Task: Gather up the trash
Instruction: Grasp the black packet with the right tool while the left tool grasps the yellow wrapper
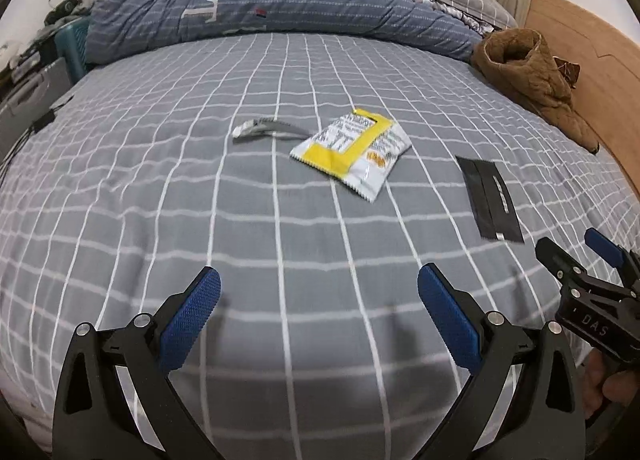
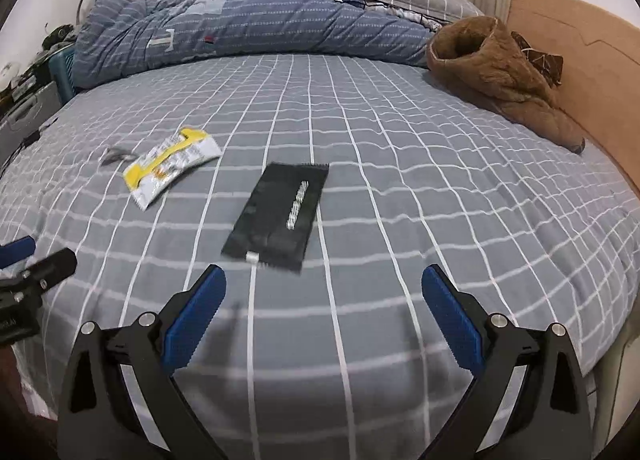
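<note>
Both grippers are spread wide and empty above the bed (image 2: 400, 163). The black wrapper (image 2: 276, 215) lies flat just ahead of the right gripper (image 2: 324, 300), so tip one finger under its near edge before pinching. The yellow packet (image 1: 352, 151) sits farther ahead of the left gripper (image 1: 319, 300); beyond it, the left wrist view alone shows the small grey scrap (image 1: 264, 127) clearly

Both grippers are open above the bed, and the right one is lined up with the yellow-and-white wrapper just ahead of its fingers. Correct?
Not quite. The right gripper faces the black packet, as the right wrist view shows; the yellow-and-white wrapper lies farther left. Both grippers are open.
</note>
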Tool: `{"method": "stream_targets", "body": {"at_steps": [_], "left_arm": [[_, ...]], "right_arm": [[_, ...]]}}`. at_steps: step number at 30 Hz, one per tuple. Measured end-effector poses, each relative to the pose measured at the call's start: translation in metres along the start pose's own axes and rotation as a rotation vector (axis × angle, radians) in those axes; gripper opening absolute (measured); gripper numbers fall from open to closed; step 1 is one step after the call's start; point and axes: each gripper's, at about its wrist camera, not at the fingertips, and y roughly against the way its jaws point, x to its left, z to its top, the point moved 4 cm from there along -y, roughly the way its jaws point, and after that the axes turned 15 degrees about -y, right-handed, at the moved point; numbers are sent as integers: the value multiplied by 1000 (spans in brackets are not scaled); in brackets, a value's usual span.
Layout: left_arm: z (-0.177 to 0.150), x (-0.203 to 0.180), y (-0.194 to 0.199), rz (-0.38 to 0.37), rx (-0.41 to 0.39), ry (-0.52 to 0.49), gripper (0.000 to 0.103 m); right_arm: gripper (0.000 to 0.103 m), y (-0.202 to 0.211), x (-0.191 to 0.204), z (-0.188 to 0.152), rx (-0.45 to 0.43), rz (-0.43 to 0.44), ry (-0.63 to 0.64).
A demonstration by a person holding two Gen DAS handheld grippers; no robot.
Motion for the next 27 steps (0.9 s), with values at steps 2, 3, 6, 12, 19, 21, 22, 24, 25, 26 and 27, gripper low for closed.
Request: {"method": "stream_targets", "body": {"at_steps": [2, 3, 6, 12, 19, 21, 22, 24, 25, 26, 27], "left_arm": [[6, 0, -7, 1, -1, -7, 97], [9, 1, -11, 4, 2, -12, 97], [17, 6, -24, 10, 9, -10, 97], [40, 12, -48, 1, 11, -3, 97], [75, 18, -76, -10, 5, -8, 97], [81, 17, -86, -27, 12, -9, 97], [83, 17, -89, -37, 15, -9, 97], [86, 14, -98, -53, 24, -6, 97], [87, 11, -102, -58, 28, -13, 97], [88, 10, -105, -60, 31, -17, 97], [88, 7, -109, -63, 38, -23, 97]], "right_arm": [[94, -8, 5, 7, 5, 3, -1], [94, -14, 8, 12, 11, 8, -2], [94, -27, 14, 21, 21, 4, 16], [92, -52, 19, 34, 54, 8, 34], [90, -70, 23, 38, 83, 18, 63], [87, -73, 27, 38, 97, 32, 74], [86, -74, 30, 38, 102, 36, 82], [86, -75, 34, 38, 109, 44, 85], [86, -76, 35, 37, 115, 49, 85], [86, -76, 36, 36, 121, 50, 86], [85, -77, 38, 35, 126, 52, 91]]}}
